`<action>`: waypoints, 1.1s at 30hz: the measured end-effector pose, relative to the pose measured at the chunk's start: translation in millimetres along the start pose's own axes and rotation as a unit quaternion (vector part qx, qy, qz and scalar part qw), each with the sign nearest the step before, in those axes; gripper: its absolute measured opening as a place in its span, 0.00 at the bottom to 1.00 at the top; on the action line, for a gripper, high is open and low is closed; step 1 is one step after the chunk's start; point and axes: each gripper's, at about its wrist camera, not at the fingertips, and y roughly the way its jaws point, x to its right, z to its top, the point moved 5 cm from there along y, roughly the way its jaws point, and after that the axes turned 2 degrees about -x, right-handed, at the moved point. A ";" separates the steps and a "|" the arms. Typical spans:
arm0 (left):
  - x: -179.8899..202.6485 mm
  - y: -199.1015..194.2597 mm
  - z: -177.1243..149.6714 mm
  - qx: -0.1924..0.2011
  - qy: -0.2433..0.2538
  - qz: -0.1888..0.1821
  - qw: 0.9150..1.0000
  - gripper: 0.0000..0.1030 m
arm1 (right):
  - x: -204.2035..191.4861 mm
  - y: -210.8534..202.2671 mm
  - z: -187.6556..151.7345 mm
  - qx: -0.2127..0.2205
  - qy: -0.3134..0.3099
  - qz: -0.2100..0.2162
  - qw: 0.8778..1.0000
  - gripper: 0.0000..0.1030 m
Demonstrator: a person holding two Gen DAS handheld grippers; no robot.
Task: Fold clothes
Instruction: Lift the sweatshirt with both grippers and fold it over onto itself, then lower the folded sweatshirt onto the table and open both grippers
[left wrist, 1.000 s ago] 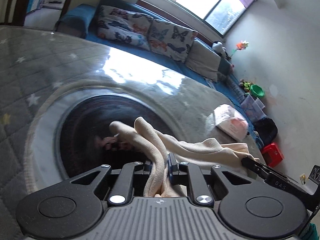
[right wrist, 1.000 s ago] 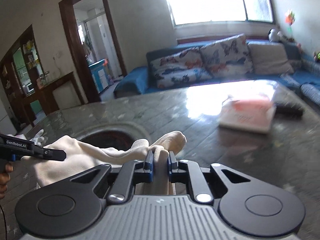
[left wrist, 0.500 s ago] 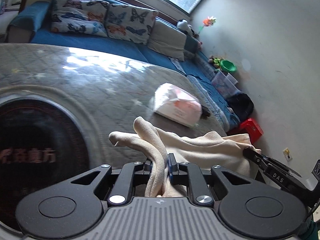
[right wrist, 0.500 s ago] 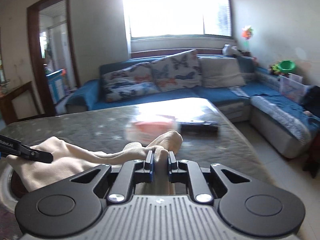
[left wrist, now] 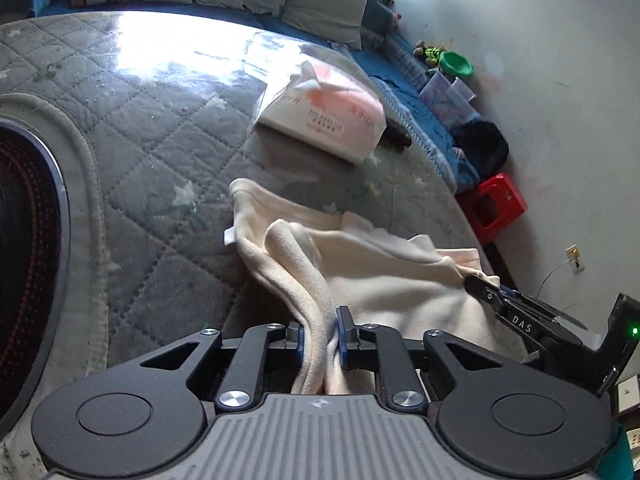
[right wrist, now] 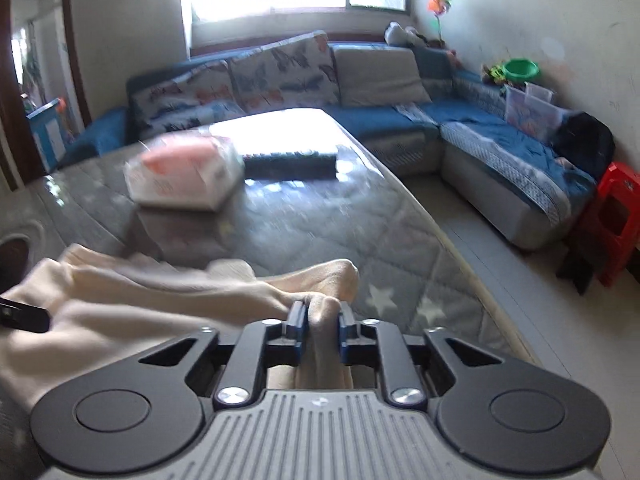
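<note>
Left gripper [left wrist: 319, 330]: fingers pinched on one bunched edge of the cream garment [left wrist: 384, 280], draped low over the quilted table [left wrist: 160, 128]. Long axis stretched sideways toward right gripper [right wrist: 319, 326], clamped on the opposite edge. Readable: "DAS" on the right gripper's finger; tissue pack [left wrist: 324, 114] print illegible.

garment [left wrist: 392, 280] on table [left wrist: 160, 140], between both grippers | tissue pack [left wrist: 320, 108] behind it; sofa [right wrist: 400, 120] beyond table

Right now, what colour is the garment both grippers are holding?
Cream, plain with no pattern: the garment shows best in the left wrist view.
</note>
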 end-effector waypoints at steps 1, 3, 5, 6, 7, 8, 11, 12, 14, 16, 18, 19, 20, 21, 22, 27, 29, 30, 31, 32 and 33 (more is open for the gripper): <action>-1.9 -1.1 0.3 -0.001 0.002 0.005 1.000 0.21 | 1.2 2.1 -2.5 -0.003 -0.001 -0.005 1.000 0.24; -4.6 -4.9 1.9 0.003 0.010 0.017 1.000 0.30 | 1.9 -3.7 -1.1 0.005 -0.006 -0.016 1.000 0.26; -5.1 -9.6 4.7 0.013 0.018 0.033 0.999 0.39 | -5.0 -11.0 4.7 0.021 -0.012 -0.009 1.000 0.26; -5.0 -12.3 5.6 0.018 0.024 0.039 0.999 0.40 | -10.7 -15.4 9.2 0.030 -0.016 -0.001 0.999 0.27; -4.9 -15.1 6.4 0.023 0.031 0.045 0.998 0.40 | -17.7 -15.8 10.9 0.032 -0.018 0.012 0.999 0.27; -4.7 -17.8 7.2 0.028 0.038 0.051 0.998 0.42 | -24.9 -15.9 12.3 0.032 -0.021 0.025 0.999 0.27; -3.2 -25.1 8.1 0.039 0.054 0.059 0.996 0.42 | -47.7 -10.8 14.9 0.028 -0.029 0.064 0.997 0.27; -1.6 -27.1 8.5 0.041 0.060 0.060 0.996 0.43 | -54.8 -6.4 15.1 0.026 -0.031 0.070 0.997 0.26; 1.8 -30.5 9.5 0.044 0.074 0.064 0.994 0.44 | -67.8 4.0 15.3 0.020 -0.036 0.078 0.996 0.27; 3.7 -35.1 10.8 0.046 0.085 0.066 0.993 0.46 | -75.3 18.1 13.8 0.012 -0.035 0.076 0.996 0.28; 2.8 -39.8 12.4 0.047 0.088 0.067 0.993 0.49 | -78.8 27.6 13.4 0.013 -0.031 0.070 0.997 0.30; 2.2 -41.8 13.6 0.048 0.089 0.068 0.993 0.49 | -79.5 30.0 14.0 0.019 -0.030 0.067 0.997 0.32; 0.9 -44.1 14.5 0.048 0.092 0.070 0.992 0.50 | -80.1 29.9 15.3 0.020 -0.029 0.065 0.997 0.34; -0.5 -46.5 15.4 0.049 0.094 0.072 0.992 0.51 | -80.7 29.5 16.6 0.020 -0.029 0.064 0.997 0.35; -1.9 -49.6 16.1 0.050 0.096 0.075 0.991 0.51 | -81.5 26.2 17.9 0.023 -0.029 0.061 0.997 0.35; -7.7 -63.0 17.2 0.059 0.112 0.089 0.988 0.56 | -100.3 7.1 13.3 0.028 -0.054 0.086 0.994 0.40; -9.5 -67.4 15.9 0.061 0.115 0.095 0.987 0.56 | -111.3 15.6 8.5 0.017 -0.069 0.081 0.994 0.45; -10.6 -70.0 14.7 0.062 0.116 0.097 0.987 0.56 | -113.7 19.6 8.4 0.017 -0.069 0.078 0.994 0.49; -12.5 -74.1 13.0 0.063 0.117 0.099 0.986 0.57 | -115.7 23.5 8.6 0.018 -0.069 0.075 0.995 0.51; -14.7 -78.7 11.1 0.064 0.117 0.100 0.986 0.58 | -117.8 27.3 8.8 0.019 -0.068 0.071 0.995 0.52; -16.8 -83.3 9.2 0.065 0.117 0.102 0.986 0.59 | -118.4 26.7 9.9 0.018 -0.066 0.072 0.995 0.52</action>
